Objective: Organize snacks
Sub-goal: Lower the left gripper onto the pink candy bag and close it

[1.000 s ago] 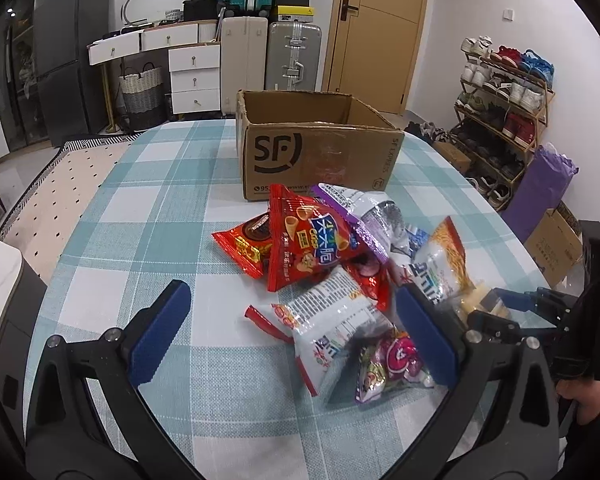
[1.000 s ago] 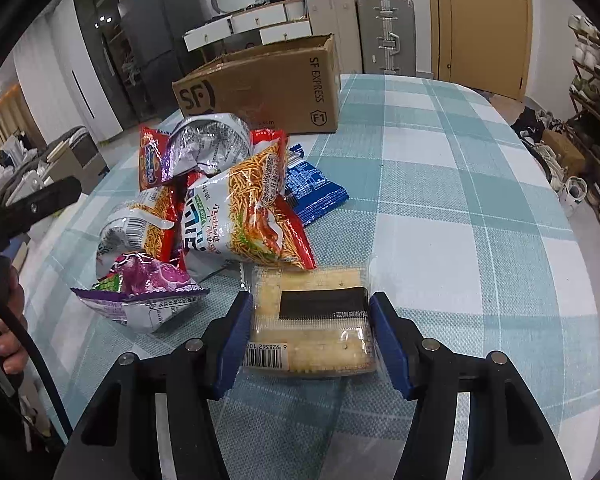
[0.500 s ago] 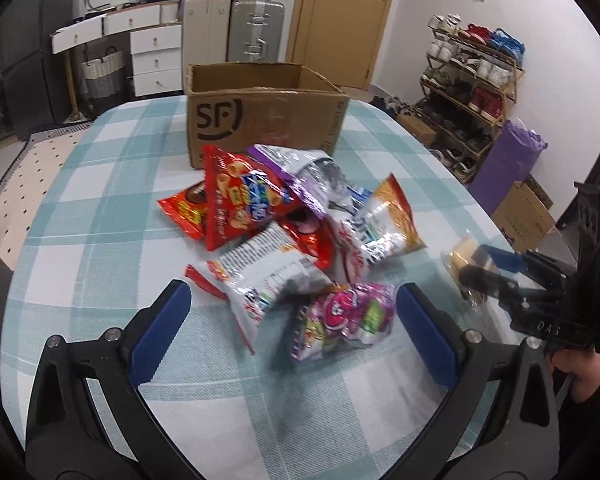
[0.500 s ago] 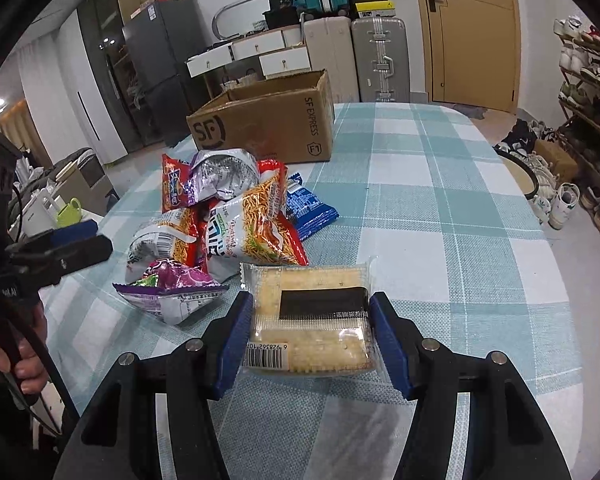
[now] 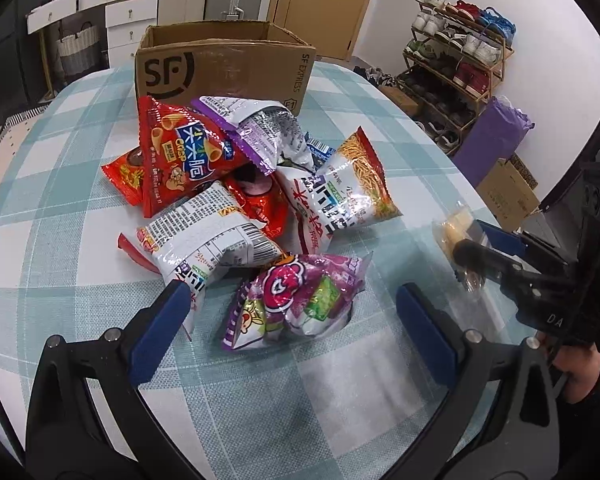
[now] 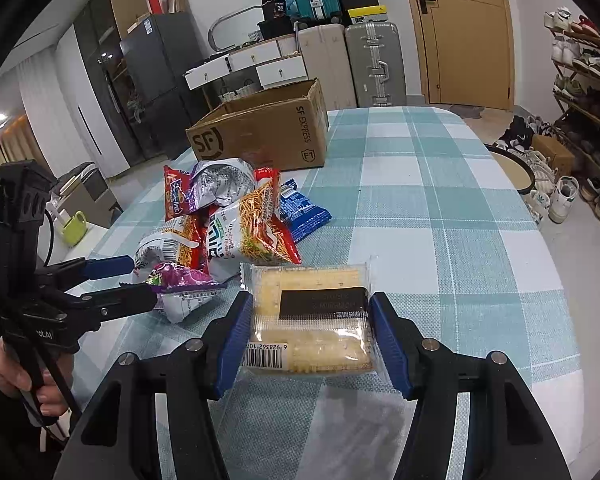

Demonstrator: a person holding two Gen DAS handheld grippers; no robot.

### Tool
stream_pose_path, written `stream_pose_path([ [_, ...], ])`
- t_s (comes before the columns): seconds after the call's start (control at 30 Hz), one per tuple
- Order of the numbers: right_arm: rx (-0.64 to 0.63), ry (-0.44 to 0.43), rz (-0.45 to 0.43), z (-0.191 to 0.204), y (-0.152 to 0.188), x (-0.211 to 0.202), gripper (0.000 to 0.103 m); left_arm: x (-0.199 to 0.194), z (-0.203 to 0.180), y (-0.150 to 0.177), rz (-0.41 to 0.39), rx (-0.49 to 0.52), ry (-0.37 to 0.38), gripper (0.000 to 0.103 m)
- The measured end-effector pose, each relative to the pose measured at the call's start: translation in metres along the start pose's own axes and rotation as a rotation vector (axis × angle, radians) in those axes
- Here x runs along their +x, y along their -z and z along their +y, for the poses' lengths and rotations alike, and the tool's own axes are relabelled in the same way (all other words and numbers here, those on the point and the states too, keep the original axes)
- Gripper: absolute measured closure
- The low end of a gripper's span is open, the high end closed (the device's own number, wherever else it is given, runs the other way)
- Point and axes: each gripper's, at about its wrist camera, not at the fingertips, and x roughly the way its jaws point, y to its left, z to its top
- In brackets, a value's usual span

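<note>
- Hovering with jaws wide apart and nothing between them, the left gripper [image 5: 290,330] has closed in on the purple snack bag [image 5: 296,296] at the near edge of the pile; judged next pick.
- Behind the pile, the cardboard box [image 5: 220,68] stands open on the checked table [image 5: 60,240].
- Clamped on the cracker pack [image 6: 310,320], the right gripper [image 6: 310,338] has lifted it clear of the cloth; earlier it sat lower.

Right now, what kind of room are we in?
Most likely a lived-in home, a dining area near the entrance: a table with a checked cloth, a loaded shoe rack and suitcases by the door.
</note>
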Motion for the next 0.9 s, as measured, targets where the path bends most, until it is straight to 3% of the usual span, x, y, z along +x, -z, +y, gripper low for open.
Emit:
stream_pose_path([
  [0.43, 0.023, -0.017, 0.006, -0.006, 0.004, 0.006, 0.043, 0.015, -0.016, 0.003, -0.013, 0.096, -0.104, 0.001],
  [0.6, 0.025, -0.028, 0.004, -0.007, 0.006, 0.005, 0.043, 0.017, -0.006, 0.005, -0.018, 0.061, -0.081, 0.003],
  [0.7, 0.028, -0.029, 0.000, -0.007, 0.007, 0.005, 0.043, 0.018, -0.004, 0.005, -0.026, 0.064, -0.094, 0.016],
  [0.77, 0.029, -0.032, -0.001, -0.007, 0.007, 0.005, 0.043, 0.019, 0.000, 0.004, -0.005, 0.041, -0.039, 0.034],
  [0.9, 0.031, -0.034, -0.004, -0.007, 0.008, 0.005, 0.043, 0.018, 0.000, 0.003, 0.011, 0.027, -0.012, 0.042],
])
